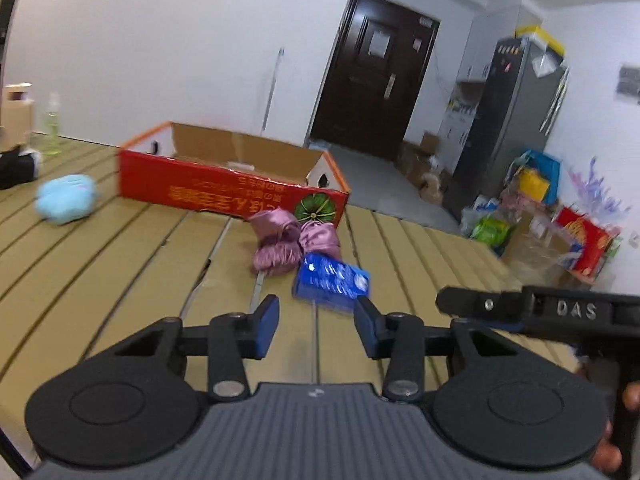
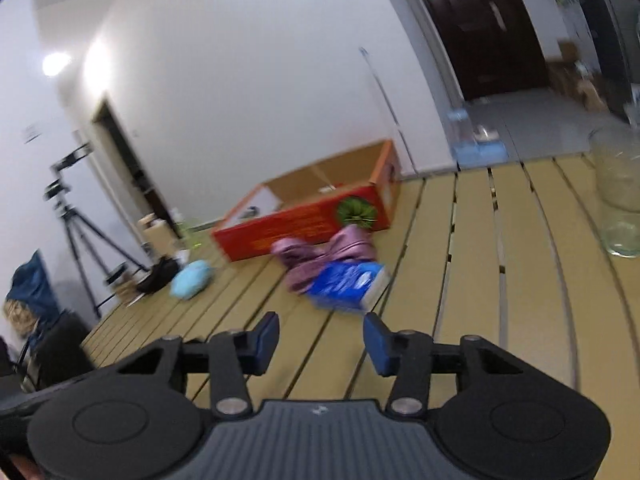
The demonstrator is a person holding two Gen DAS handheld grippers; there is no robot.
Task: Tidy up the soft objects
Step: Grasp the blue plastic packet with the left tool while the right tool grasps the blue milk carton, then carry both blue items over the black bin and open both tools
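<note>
On the slatted tan table (image 1: pixel 100 256) lies a red cardboard box (image 1: pixel 224 188), open on top, also in the right wrist view (image 2: pixel 304 220). Against its front lie two pink satin bundles (image 1: pixel 280 244) (image 2: pixel 320 252) and a blue tissue pack (image 1: pixel 332 280) (image 2: pixel 348 284). A light blue plush (image 1: pixel 66 198) (image 2: pixel 190 280) rests further left. My left gripper (image 1: pixel 316 324) hangs above the table just short of the tissue pack, jaws apart with nothing between them. My right gripper (image 2: pixel 320 340) is likewise open and holds nothing; its black body shows at the right of the left wrist view.
A clear glass jar (image 2: pixel 618 196) stands at the table's right. A green bottle (image 1: pixel 52 128) and a black item (image 1: pixel 18 166) sit at the far left. A tripod (image 2: pixel 76 224) stands beyond the table; a fridge (image 1: pixel 504 120) and bags line the right wall.
</note>
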